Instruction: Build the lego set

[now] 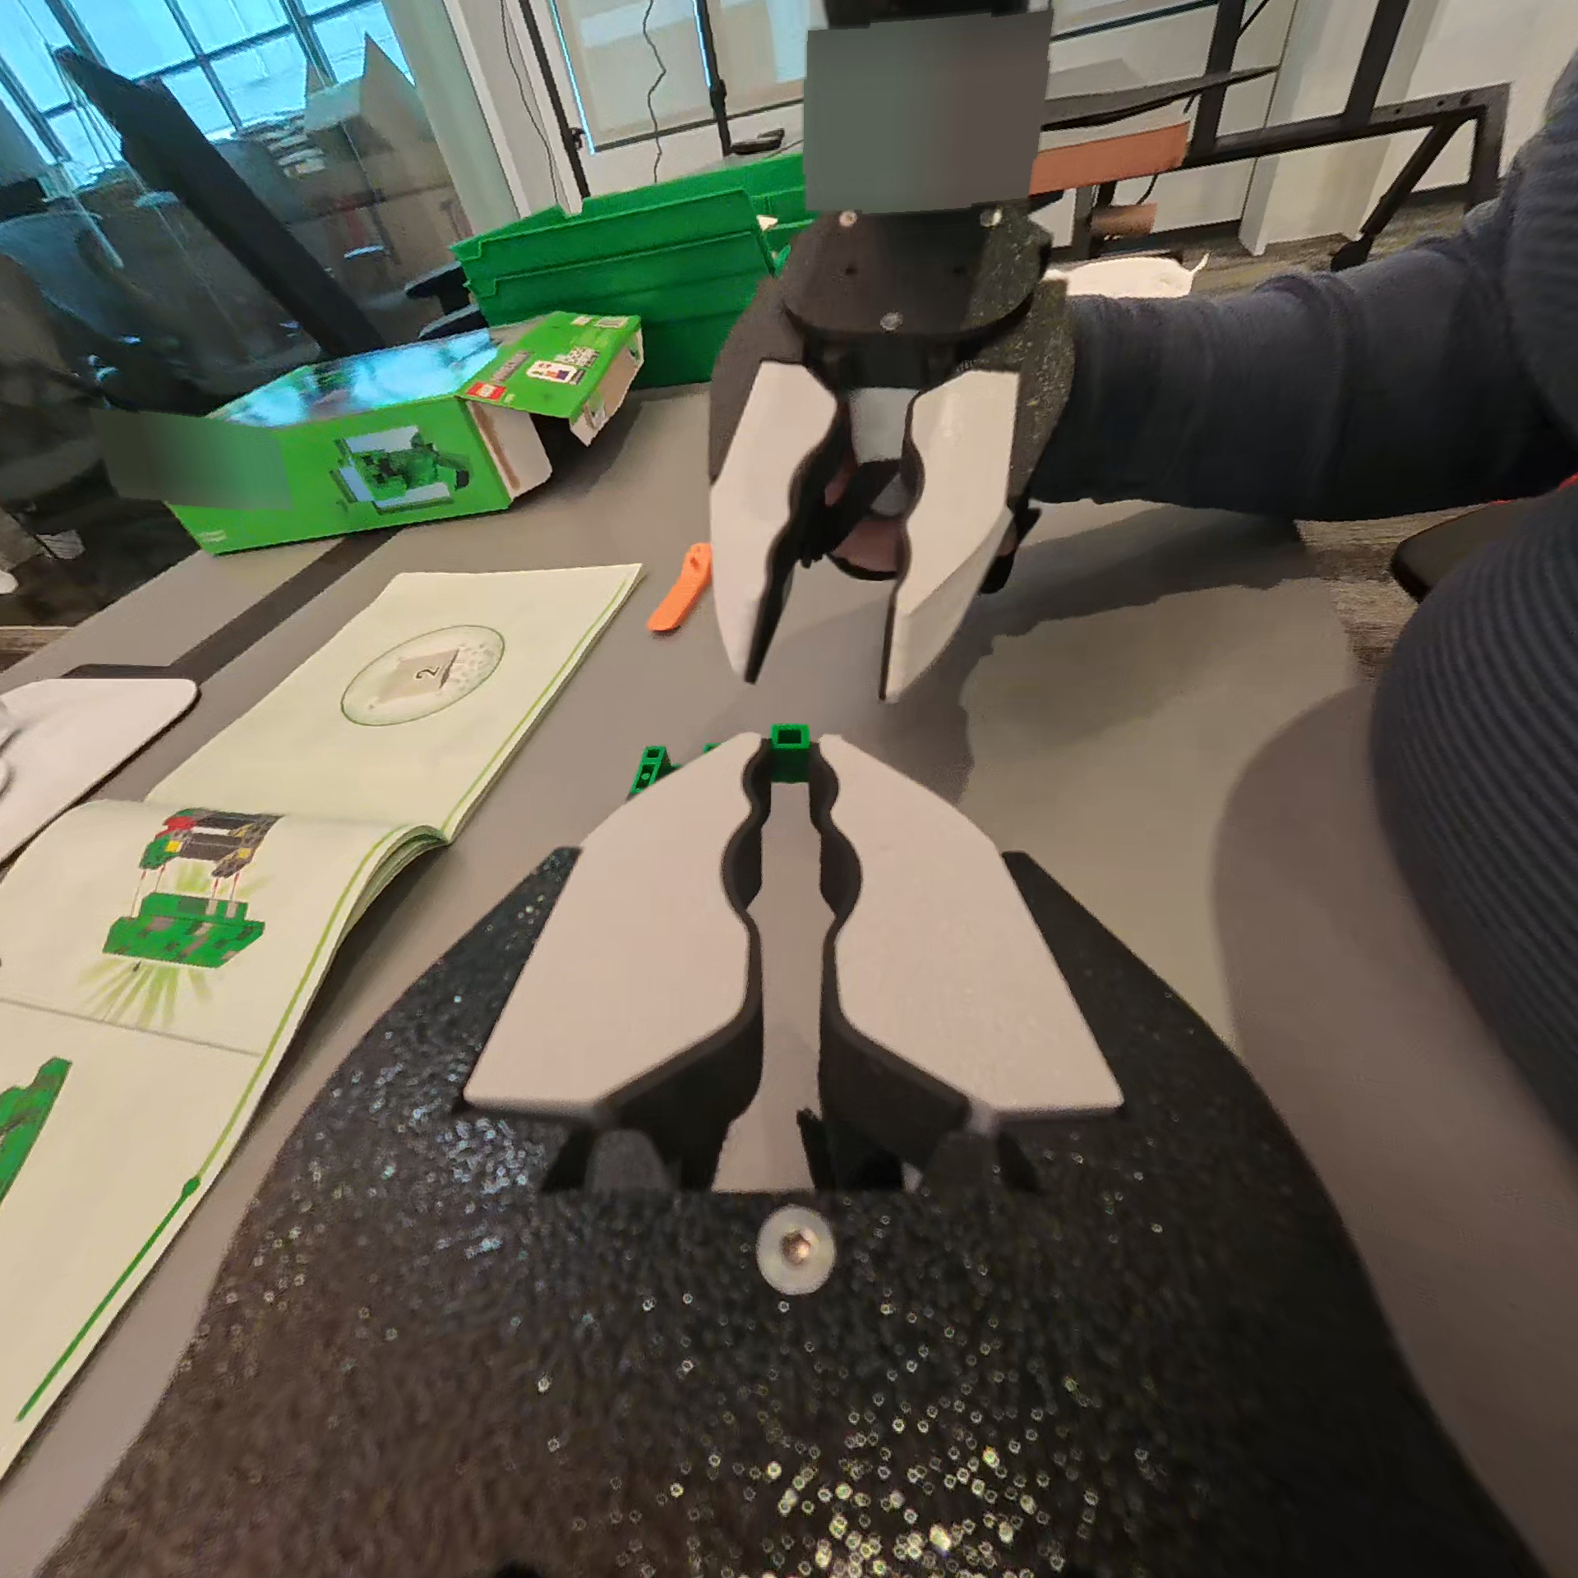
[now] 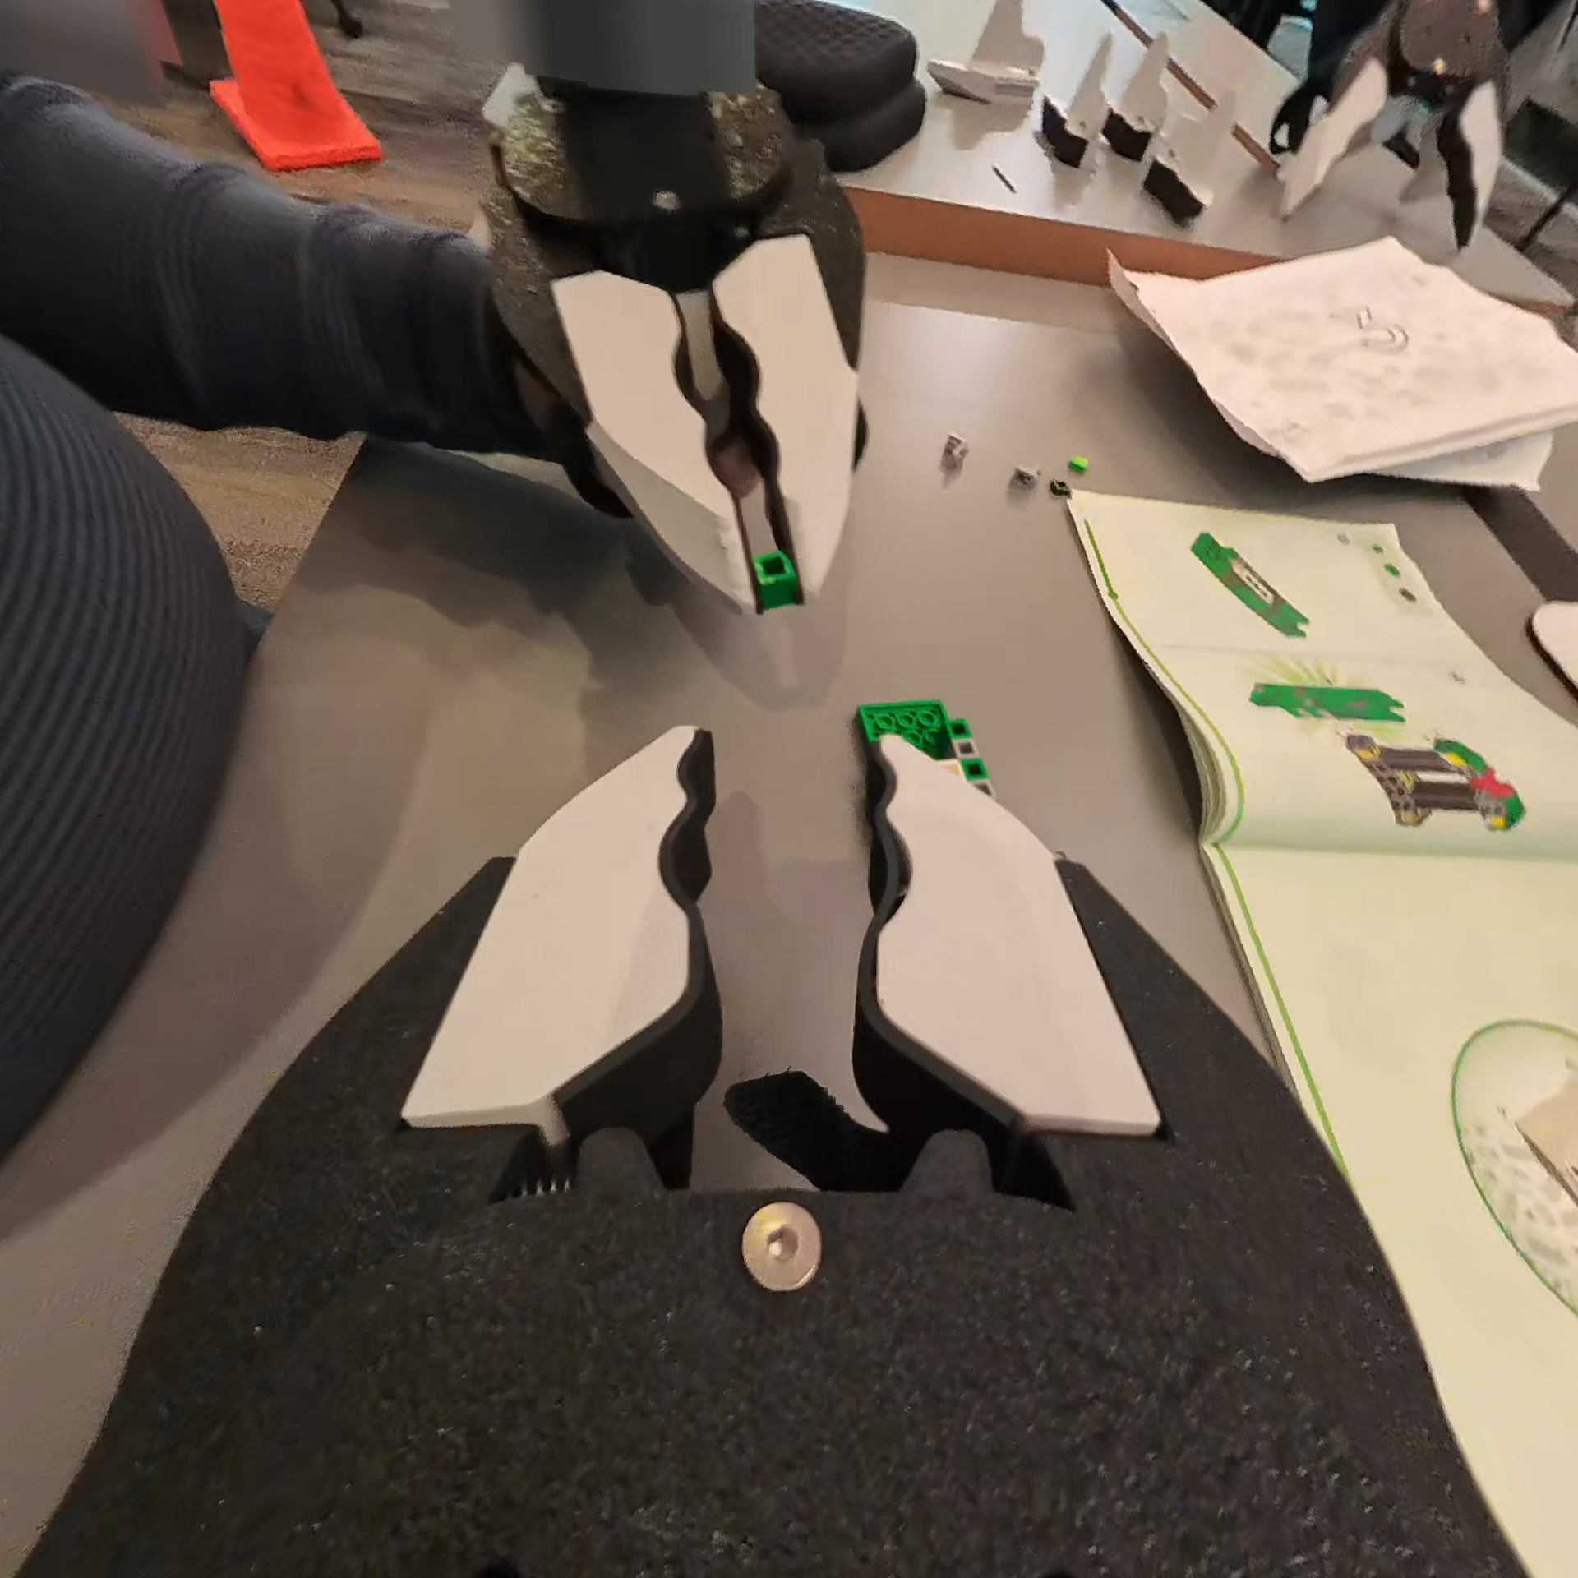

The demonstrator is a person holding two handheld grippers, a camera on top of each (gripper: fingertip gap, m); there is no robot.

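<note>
My left gripper (image 1: 790, 751) is shut on a small green brick (image 1: 790, 753), its hollow underside facing the camera, held above the grey table. It also shows in the right wrist view (image 2: 779, 589) with the green brick (image 2: 779, 581) between its tips. My right gripper (image 2: 790, 739) is open and empty; it also shows in the left wrist view (image 1: 820, 687), facing mine, tips pointing down. A green partial build (image 2: 918, 734) with grey and white side bricks lies on the table by my right gripper's right fingertip. Part of it shows in the left wrist view (image 1: 653, 764).
An open instruction booklet (image 1: 256, 854) lies left of my left gripper, also in the right wrist view (image 2: 1366, 811). A green set box (image 1: 384, 427), an orange brick separator (image 1: 683, 589), green bins (image 1: 632, 248), loose small bricks (image 2: 1025, 474) and white paper (image 2: 1349, 359) sit farther off. A person's dark sleeve (image 1: 1281, 384) holds the right gripper. The tips of both grippers are at nearly the same place.
</note>
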